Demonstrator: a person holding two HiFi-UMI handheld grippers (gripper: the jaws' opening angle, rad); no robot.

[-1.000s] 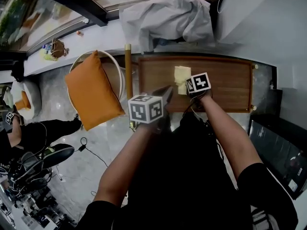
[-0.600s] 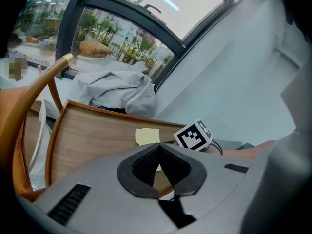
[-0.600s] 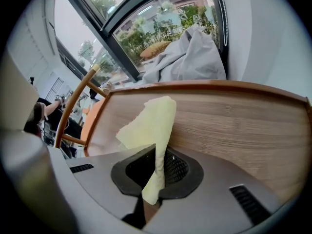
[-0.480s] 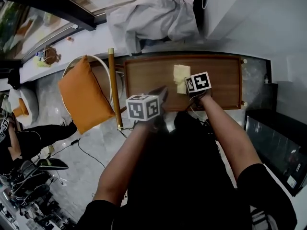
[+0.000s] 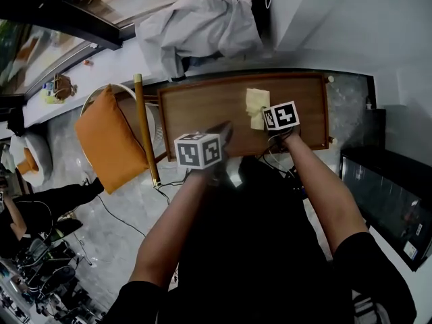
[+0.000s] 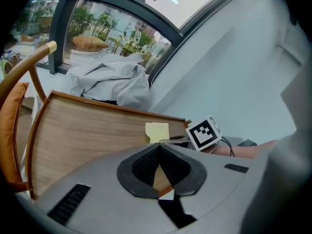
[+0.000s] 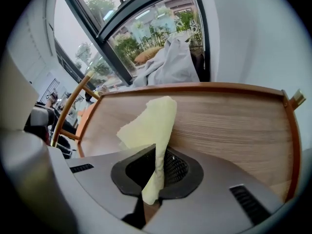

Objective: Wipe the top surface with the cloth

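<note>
The wooden table top [image 5: 202, 103] lies in front of me with a raised rim. A pale yellow cloth [image 5: 256, 104] rests on its middle, and one end runs up into my right gripper [image 5: 262, 121]. In the right gripper view the cloth [image 7: 148, 123] is pinched between the jaws of the right gripper [image 7: 157, 164], standing up over the wood [image 7: 229, 116]. My left gripper [image 5: 225, 131] hovers at the table's near edge, left of the cloth. Seen in its own view, the left gripper [image 6: 158, 156] is shut with nothing in it, and the cloth [image 6: 157, 131] lies beyond.
A chair with an orange cushion [image 5: 108, 137] and a wooden rail [image 5: 145, 130] stands against the table's left end. A crumpled grey sheet [image 5: 199, 22] lies on the ledge behind. A dark cabinet [image 5: 385, 194] stands to the right, and a seated person [image 5: 40, 208] is at far left.
The table, chair and sheet have slid left in the head view. Both grippers keep their places over the table, the right one still holding the cloth.
</note>
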